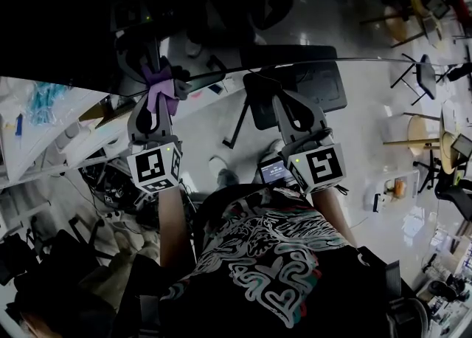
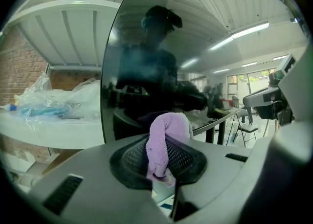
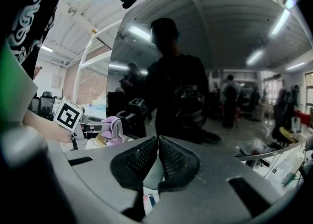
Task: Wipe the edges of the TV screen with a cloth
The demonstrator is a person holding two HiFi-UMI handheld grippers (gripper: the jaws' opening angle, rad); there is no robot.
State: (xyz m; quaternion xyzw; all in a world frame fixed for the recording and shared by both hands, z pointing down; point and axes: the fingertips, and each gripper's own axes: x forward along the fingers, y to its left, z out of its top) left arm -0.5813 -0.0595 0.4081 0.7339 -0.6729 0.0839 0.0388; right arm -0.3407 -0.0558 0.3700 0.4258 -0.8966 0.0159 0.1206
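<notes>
Quick count: two grippers, the left gripper (image 1: 158, 74) and the right gripper (image 1: 259, 82). Two marker cubes (image 1: 153, 168), one per gripper. One purple cloth (image 2: 164, 140). One TV screen (image 2: 146, 47). One person (image 1: 273, 255) holding the lot, reflected once in the screen.

One lilac terry cloth (image 2: 166, 137): bunched into an upright wad, clamped between the jaws of the left gripper (image 2: 165, 163), loose end drooping below. TV screen (image 2: 161, 47): dark, glossy, upright, mirroring the room. Wad close up to the glass, low, near its left edge; contact not discernible.
</notes>
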